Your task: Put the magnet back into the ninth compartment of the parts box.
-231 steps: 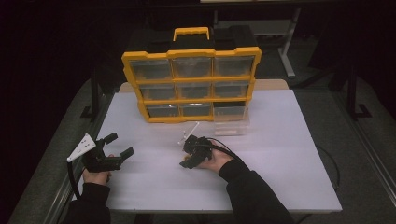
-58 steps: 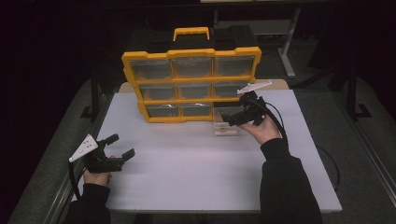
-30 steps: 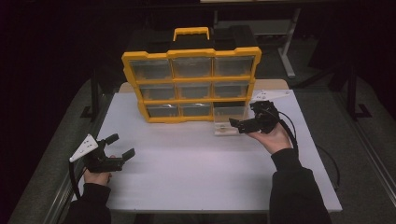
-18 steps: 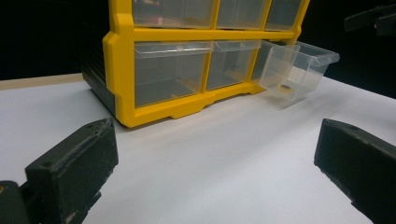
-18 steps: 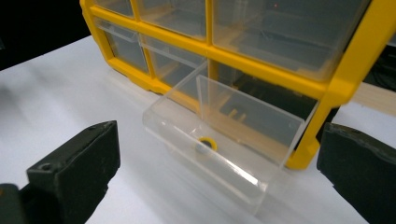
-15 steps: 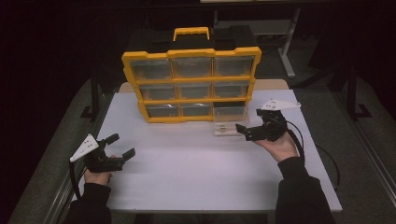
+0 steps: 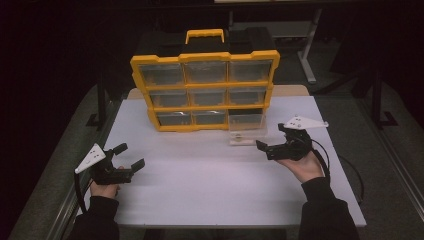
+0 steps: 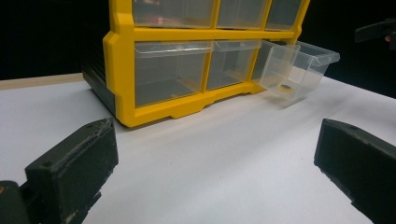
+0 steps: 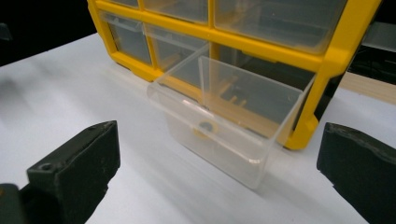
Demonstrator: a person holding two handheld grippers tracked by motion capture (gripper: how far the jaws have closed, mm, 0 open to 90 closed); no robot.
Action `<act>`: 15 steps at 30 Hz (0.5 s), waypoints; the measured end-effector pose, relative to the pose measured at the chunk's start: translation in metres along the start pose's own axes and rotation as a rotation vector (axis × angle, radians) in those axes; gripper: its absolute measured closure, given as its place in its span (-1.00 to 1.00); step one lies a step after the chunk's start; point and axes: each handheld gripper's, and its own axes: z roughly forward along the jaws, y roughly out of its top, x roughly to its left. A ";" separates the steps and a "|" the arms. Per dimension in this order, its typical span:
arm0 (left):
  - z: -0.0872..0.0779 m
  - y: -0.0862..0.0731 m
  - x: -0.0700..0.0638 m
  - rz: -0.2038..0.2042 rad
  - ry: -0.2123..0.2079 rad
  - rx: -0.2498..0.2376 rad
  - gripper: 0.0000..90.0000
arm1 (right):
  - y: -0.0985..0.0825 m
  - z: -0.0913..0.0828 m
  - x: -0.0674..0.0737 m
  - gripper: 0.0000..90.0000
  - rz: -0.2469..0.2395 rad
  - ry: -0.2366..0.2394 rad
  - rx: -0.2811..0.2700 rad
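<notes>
Right gripper point(image 7: 270, 141) withdrawn from pulled-out clear drawer point(image 9: 224, 116), small ring inside.

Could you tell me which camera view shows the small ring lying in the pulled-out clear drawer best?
The right gripper view: the ring sits close and centred on the floor of the clear drawer. The left gripper view shows it farther off as a small dark spot; in the high view it is barely a speck.
</notes>
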 end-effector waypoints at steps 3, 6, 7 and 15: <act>0.000 0.000 0.000 0.000 0.001 0.000 -1.00 | -0.007 -0.004 -0.002 -1.00 0.008 -0.001 -0.006; 0.000 0.000 0.000 0.001 0.000 0.000 -1.00 | -0.012 -0.008 -0.002 -1.00 0.015 -0.002 -0.017; 0.000 0.000 0.000 0.001 0.000 0.000 -1.00 | -0.014 -0.010 -0.003 -1.00 0.019 -0.002 -0.019; -0.001 0.000 -0.001 0.003 0.002 -0.005 -1.00 | -0.026 -0.022 -0.005 -1.00 0.039 -0.012 -0.065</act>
